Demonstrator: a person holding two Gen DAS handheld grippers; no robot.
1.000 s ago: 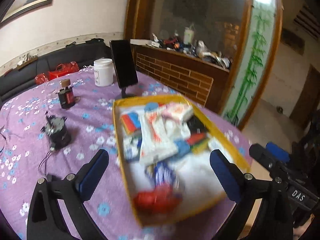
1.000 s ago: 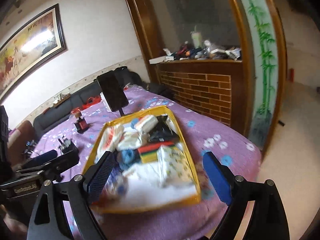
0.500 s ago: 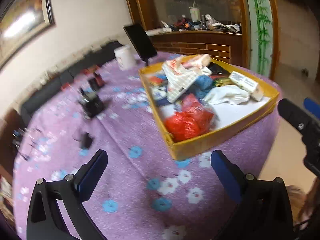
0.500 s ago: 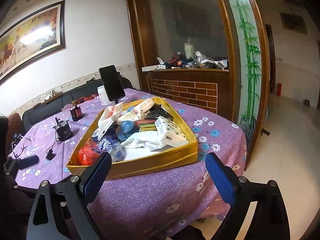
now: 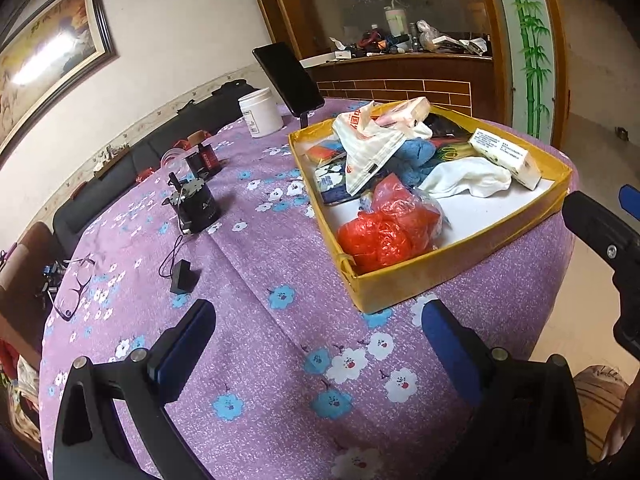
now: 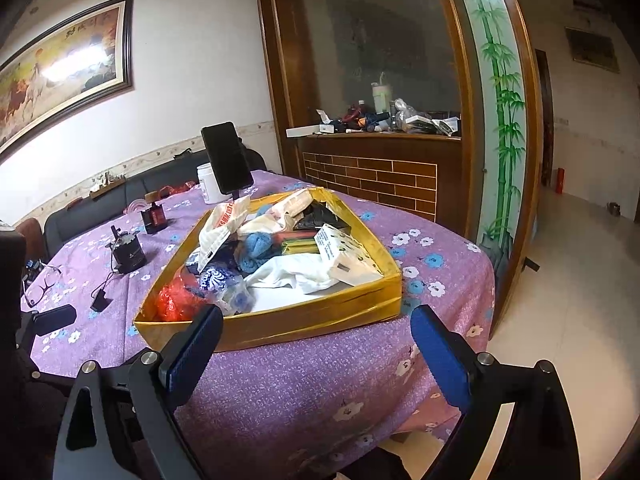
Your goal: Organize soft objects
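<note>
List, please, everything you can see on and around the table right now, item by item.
Tray: one, yellow, right part of the table.
Plastic bag: one, red, tray's near corner.
Tissue pack: one, white, tray's right side.
Cloth: one, white, mid-tray.
Towel: one, blue, mid-tray.
Jar: one, white, far side of the table.
Phone: one, black, on a stand behind the tray.
Glasses: one pair, table's left edge.
Tablecloth: one, purple, flowered.
Left gripper: open, blue pads.
Right gripper: open, blue pads.

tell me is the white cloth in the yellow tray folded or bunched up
Bunched up. The white cloth lies crumpled in loose folds on the floor of the yellow cardboard tray, beside the tissue pack.
</note>
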